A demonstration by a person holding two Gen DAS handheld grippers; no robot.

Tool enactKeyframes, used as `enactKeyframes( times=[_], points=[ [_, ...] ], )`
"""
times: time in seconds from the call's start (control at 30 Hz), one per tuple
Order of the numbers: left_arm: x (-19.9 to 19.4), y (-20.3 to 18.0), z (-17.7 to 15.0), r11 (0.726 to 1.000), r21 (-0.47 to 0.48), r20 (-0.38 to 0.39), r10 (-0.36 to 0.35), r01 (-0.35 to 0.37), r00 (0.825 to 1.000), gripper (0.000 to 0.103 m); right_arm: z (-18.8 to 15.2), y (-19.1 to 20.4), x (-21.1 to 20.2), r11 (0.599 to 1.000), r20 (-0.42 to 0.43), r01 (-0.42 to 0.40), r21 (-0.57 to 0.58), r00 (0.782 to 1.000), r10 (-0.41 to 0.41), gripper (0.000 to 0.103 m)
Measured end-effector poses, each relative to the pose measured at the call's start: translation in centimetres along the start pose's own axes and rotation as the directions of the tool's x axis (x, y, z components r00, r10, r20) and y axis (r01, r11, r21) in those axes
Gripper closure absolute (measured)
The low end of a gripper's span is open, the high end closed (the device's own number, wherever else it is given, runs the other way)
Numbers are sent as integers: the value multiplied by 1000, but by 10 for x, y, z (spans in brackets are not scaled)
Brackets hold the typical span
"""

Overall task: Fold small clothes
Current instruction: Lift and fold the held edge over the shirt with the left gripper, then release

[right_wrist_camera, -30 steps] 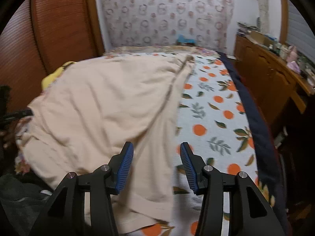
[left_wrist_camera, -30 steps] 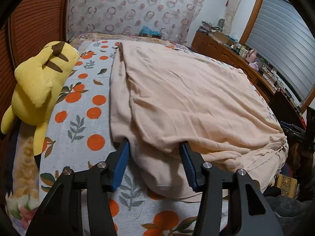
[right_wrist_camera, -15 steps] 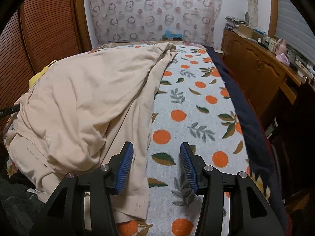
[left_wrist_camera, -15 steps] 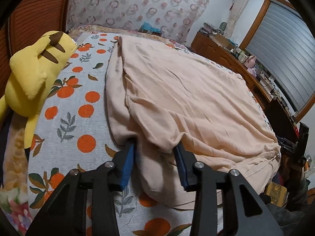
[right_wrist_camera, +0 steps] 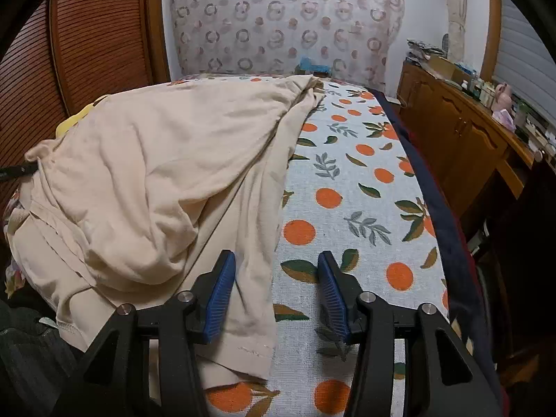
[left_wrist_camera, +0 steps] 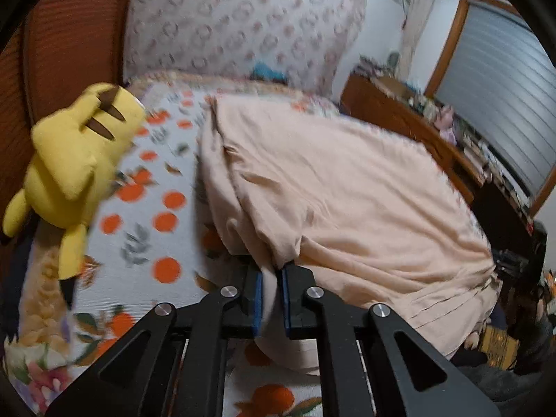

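Clearly left gripper [left_wrist_camera: 270,283] pinches peach cotton garment [left_wrist_camera: 347,201] fold (blurry view); right gripper [right_wrist_camera: 276,290] gapes, hem partly hidden.

A home bedroom: orange-print bedspread [right_wrist_camera: 351,208], yellow plush toy [left_wrist_camera: 73,170], patterned headboard [right_wrist_camera: 278,17], cluttered wooden dresser [right_wrist_camera: 462,132]

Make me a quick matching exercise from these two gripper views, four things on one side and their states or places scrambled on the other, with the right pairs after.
1. left gripper
2. right gripper
3. yellow plush toy
4. peach garment

A. open over the garment's edge
B. spread on the orange-print bed cover
C. shut on a fold of cloth
D. lying beside the wooden panel

Pairs: 1-C, 2-A, 3-D, 4-B
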State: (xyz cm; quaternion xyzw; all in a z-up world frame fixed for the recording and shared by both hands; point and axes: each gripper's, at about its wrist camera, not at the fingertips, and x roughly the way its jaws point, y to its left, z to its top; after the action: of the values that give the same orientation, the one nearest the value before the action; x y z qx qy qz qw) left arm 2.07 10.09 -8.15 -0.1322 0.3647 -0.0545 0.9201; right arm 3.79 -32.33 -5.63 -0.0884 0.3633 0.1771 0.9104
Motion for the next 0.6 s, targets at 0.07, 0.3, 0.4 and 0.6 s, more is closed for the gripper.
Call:
enactKeyframes(
  times=[0.07,0.3,0.4,0.6],
  points=[
    [-7,1,0,1000,-5,10,0,0,1000,94,-1,-2,-2,999,-10,-42,5,999,42,97],
    [-4,-8,0,1000,29,23,-12,11,1000,94,-4,-4,-4,998,-6,-62,26,998,62,99],
    [-14,-13,11,998,55,44,-36,34,998,94,-3,-4,-2,997,-7,-60,50,998,61,99],
    [-13,-67,45,979,167,67,-132,119,989,94,2,-18,-7,994,32,-15,107,999,11,70]
  ],
)
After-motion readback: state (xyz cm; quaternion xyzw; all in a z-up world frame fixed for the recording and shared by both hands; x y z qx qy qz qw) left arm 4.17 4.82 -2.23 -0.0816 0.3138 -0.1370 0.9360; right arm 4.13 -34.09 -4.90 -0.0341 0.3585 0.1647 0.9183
